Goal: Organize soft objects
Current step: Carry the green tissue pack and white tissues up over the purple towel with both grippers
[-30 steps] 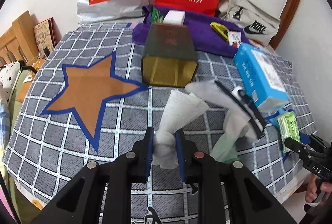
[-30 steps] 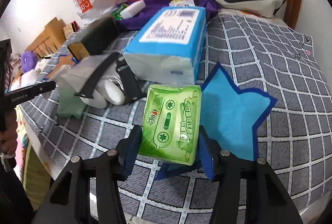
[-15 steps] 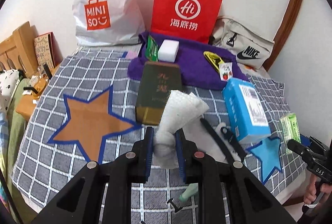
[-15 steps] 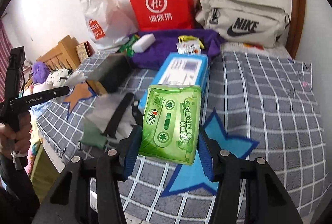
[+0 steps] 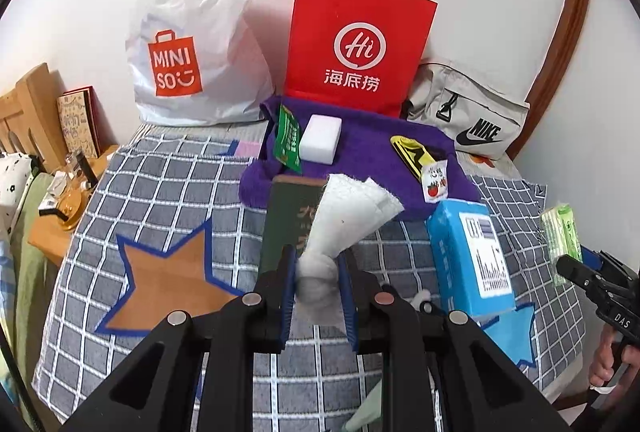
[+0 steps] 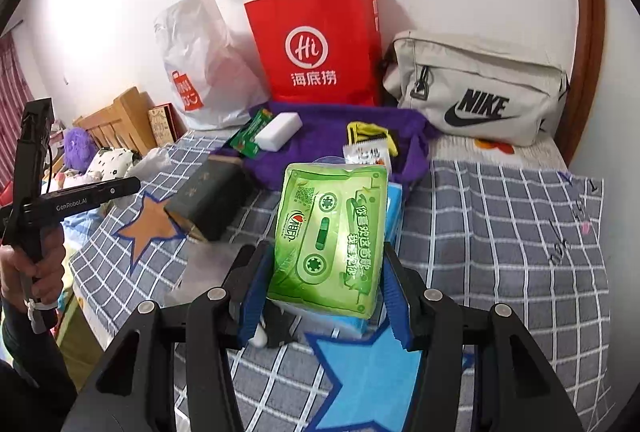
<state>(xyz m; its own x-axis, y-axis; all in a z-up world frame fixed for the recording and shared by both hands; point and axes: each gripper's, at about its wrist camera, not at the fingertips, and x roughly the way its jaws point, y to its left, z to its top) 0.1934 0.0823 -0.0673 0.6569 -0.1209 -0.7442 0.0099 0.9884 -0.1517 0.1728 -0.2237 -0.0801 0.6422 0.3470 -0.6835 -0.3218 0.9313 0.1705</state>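
White cloth [image 5: 344, 220], knotted at its lower end, sits clamped between the pads of the left tool [image 5: 318, 292], and the right tool [image 6: 324, 296] grips a green tissue pack [image 6: 330, 240] across its width. Both have risen since a second ago: the bed [image 6: 500, 232] with its grey checked cover now lies well below and ahead of each tool, where earlier the pack hung just above the blue star patch [image 6: 372, 372] and the cloth near the dark green box [image 5: 288, 220]. Beyond the left tool the purple towel [image 5: 360, 152] holds a white sponge [image 5: 320, 138] and small packets; the blue tissue box [image 5: 468, 256] lies to its right. Both soft items seem lifted clear, so carrying them to a gathering spot, perhaps the towel, likely comes next.
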